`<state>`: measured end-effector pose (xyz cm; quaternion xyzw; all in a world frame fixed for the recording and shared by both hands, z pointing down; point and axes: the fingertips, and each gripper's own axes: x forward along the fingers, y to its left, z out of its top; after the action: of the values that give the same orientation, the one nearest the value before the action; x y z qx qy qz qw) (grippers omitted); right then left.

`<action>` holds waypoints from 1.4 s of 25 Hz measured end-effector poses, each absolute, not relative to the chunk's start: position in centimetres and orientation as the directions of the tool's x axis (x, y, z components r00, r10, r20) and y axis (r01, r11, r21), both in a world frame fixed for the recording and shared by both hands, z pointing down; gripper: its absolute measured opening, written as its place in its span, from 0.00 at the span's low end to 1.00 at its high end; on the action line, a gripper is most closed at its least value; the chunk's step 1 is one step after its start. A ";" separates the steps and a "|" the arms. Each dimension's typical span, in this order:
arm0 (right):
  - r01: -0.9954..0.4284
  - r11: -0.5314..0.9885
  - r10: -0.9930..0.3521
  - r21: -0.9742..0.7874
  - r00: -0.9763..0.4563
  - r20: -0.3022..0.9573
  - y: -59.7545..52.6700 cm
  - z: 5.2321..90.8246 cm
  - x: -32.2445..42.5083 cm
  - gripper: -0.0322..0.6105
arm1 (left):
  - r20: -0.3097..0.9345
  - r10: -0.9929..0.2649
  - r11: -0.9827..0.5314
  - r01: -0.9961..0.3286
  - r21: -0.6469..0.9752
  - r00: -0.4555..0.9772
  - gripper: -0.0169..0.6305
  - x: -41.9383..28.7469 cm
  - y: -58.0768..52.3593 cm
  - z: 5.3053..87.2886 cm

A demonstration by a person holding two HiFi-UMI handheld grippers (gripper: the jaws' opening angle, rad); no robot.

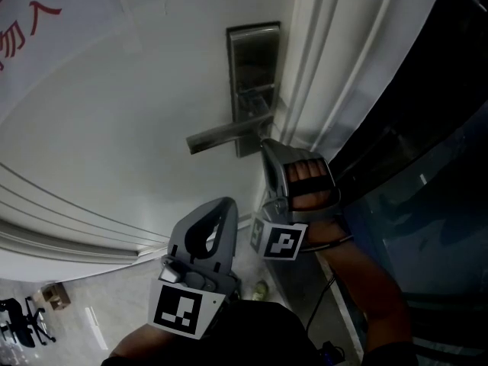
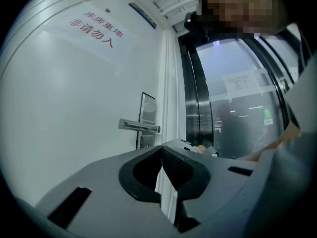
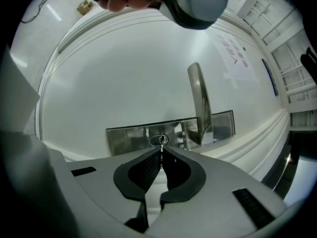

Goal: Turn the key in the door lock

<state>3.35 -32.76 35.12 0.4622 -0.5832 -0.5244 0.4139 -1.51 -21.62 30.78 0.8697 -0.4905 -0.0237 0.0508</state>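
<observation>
Over on the left, a white notice [image 1: 23, 21] with red characters is stuck to the pale door [image 1: 114, 128]. Down low, our left gripper [image 1: 221, 208] hangs off the door, its jaws pressed together on nothing. Moving right, we see the steel lever handle [image 1: 221, 136] jutting out from the tall metal lock plate [image 1: 253, 82]. Now the right gripper [image 3: 161, 155], hand [image 1: 309, 178] wrapped round it, is up at the plate's lower end, jaws pinched on the key [image 3: 161, 148]. We see the key only as a thin pale sliver, edge-on, its tip in the oval keyhole [image 3: 158, 141] beside the handle's base.
</observation>
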 end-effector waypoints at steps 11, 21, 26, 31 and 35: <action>0.013 0.014 -0.985 1.000 -0.172 0.016 -34.2 34.8 2.0 0.08 | 0.000 -0.859 -0.508 -0.852 0.128 0.513 0.04 -3.3 -21.6 30.8; 0.072 0.004 -0.988 0.997 -0.156 0.015 -35.2 34.9 1.4 0.08 | -0.003 -0.859 -0.507 -0.850 0.143 0.512 0.04 -4.3 -21.7 31.1; 0.060 0.000 -0.988 0.998 -0.153 0.009 -35.3 35.1 1.4 0.08 | -0.014 -0.848 -0.526 -0.839 0.139 0.529 0.04 -3.6 -21.3 30.9; 0.029 0.020 -0.986 0.999 -0.165 0.025 -34.5 35.5 1.2 0.09 | -0.027 -0.845 -0.532 -0.836 0.134 0.534 0.04 -3.1 -20.7 30.3; -0.003 0.025 -0.983 1.000 -0.181 0.024 -33.1 35.1 1.4 0.14 | -0.039 -0.846 -0.531 -0.837 0.131 0.531 0.04 -3.1 -20.0 29.7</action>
<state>1.42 -33.08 35.14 0.4475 -0.5508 -0.5359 0.4574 -3.07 -20.02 29.67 0.8736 -0.4818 -0.0487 0.0478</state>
